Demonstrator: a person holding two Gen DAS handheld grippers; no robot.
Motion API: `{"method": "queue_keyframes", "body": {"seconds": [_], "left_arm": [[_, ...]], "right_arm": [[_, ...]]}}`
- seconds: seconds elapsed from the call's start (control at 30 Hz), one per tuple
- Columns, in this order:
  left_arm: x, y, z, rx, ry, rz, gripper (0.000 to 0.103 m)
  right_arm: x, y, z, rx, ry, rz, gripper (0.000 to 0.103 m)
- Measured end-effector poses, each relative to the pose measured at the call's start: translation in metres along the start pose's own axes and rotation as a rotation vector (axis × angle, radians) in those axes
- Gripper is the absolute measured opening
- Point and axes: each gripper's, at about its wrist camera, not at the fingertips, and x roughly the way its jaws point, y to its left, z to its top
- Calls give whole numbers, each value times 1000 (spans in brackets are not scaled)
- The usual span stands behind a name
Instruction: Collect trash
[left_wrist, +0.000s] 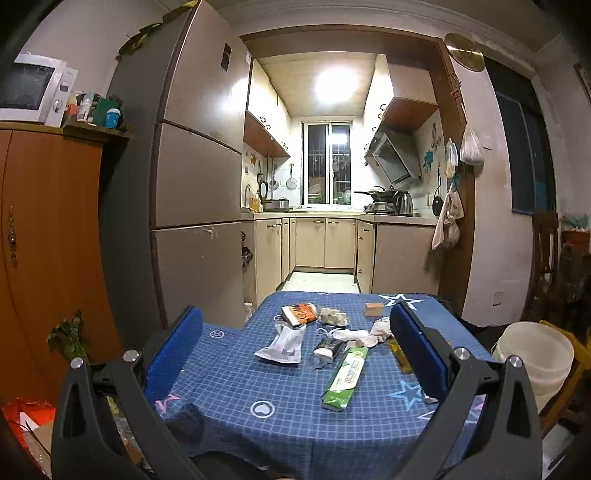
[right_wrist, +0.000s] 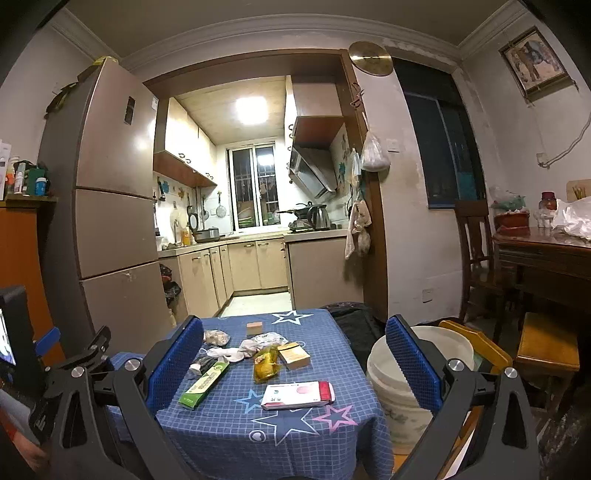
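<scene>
both grippers, left gripper (left_wrist: 295, 343) and right gripper (right_wrist: 293, 350), hang wide open, holding nothing, above the blue tablecloth (right_wrist: 229, 424). wrappers, a green packet (left_wrist: 345, 376) and a pink box (right_wrist: 297, 395) litter it; white bucket (right_wrist: 424, 354) stands right, contents unseen.

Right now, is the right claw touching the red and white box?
Apart. In the right wrist view the open right claw hangs above the table, clear cloth showing around the red and white box.

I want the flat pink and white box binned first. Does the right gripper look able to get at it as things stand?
Probably yes. The right gripper is open and empty, and the pink and white box lies flat near the table's front edge with bare tablecloth around it; nothing stands between them.
</scene>
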Motion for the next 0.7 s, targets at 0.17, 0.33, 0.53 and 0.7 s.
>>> {"method": "queue_keyframes", "body": {"seconds": [0.17,0.33,0.53,0.7], "left_arm": [[5,-9,11,-1,-27,25,98],[16,-23,24,38,-28,86,98],[26,-28,27,73,13,62,98],[35,-22,27,49,54,20,98]], "right_arm": [[0,-1,-2,3,8,-2,98],[0,0,-2,-4,3,-2,98],[2,-1,-3,-16,10,5,98],[-6,6,-7,-48,42,48,98]]}}
